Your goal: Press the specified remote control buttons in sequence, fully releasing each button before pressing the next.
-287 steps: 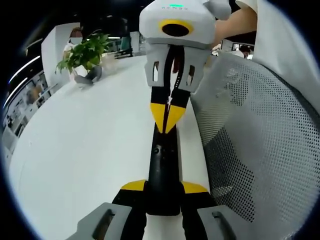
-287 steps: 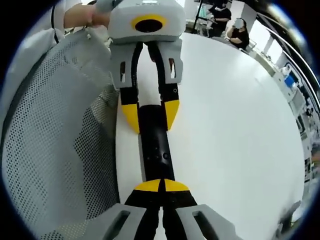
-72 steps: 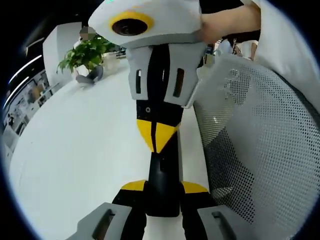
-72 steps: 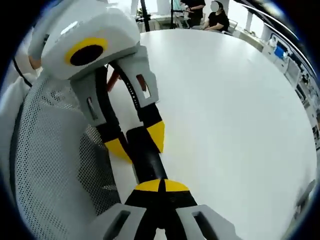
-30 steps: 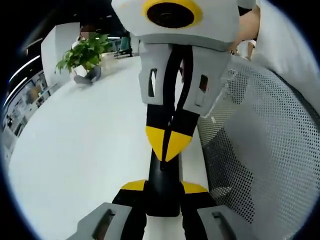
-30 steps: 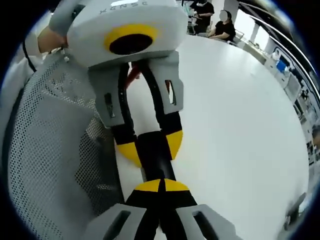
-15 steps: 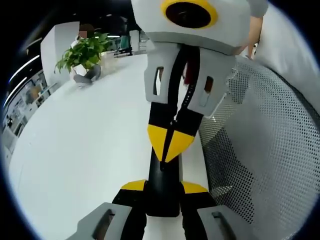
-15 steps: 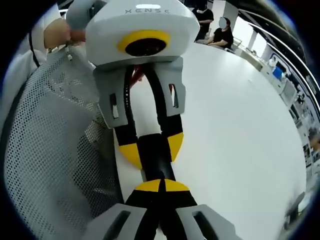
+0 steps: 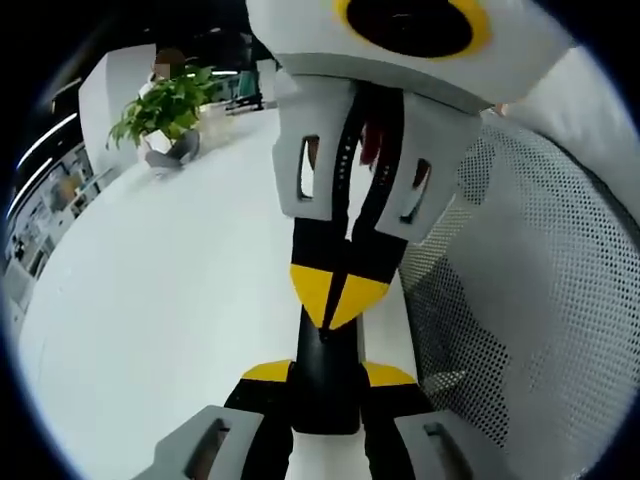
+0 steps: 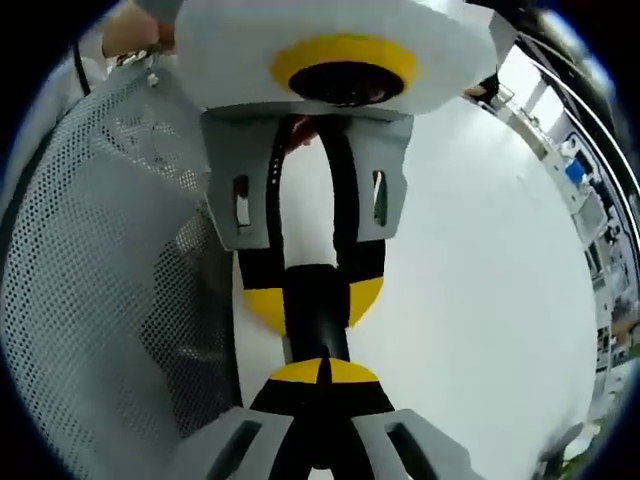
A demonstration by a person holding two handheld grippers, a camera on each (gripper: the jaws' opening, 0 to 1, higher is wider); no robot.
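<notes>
On the white table (image 9: pixel 150 300), the black remote control (image 9: pixel 328 385) is clamped by the left gripper (image 9: pixel 328 378) while the closed right gripper (image 9: pixel 338 300) is pressed onto it; remaining presses cannot be judged.

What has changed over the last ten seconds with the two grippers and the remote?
The right gripper has slid along the remote toward the left gripper, fingers shut, tips now down near the held end. The left gripper's hold on the remote is unchanged, and the table and plant are as before.
</notes>
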